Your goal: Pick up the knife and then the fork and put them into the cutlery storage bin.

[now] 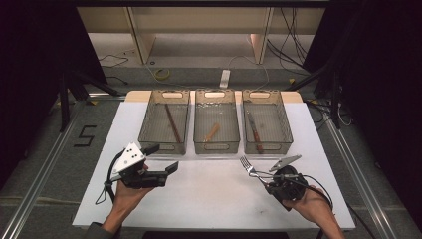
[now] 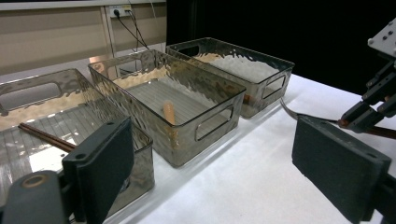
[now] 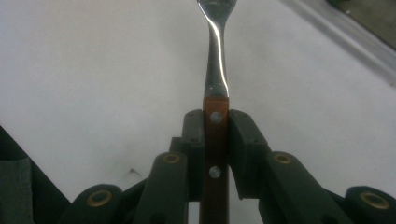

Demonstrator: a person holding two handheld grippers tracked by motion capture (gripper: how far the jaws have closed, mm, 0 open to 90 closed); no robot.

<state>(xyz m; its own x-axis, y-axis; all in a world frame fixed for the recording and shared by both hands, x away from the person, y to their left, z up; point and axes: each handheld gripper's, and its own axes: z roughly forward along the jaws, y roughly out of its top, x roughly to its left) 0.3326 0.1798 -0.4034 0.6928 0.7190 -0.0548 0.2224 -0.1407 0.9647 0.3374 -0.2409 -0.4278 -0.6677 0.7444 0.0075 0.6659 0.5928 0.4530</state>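
1. Fork sits pinched in my right claw, held above the front right part of the bench, tines pointing away toward the bins
2. In the right gripper view my jaws press on both sides of its brown riveted handle, and the steel neck runs straight out ahead over the white bench top
3. My left claw is spread wide with nothing between the pads, hovering over the front left of the bench, just before the left bin
4. Three clear bins stand side by side at the back of the bench: the left bin holds chopsticks, the middle bin a pale wooden piece, the right bin a knife with a brown handle
5. The fork is well apart from the bins and touches none of them
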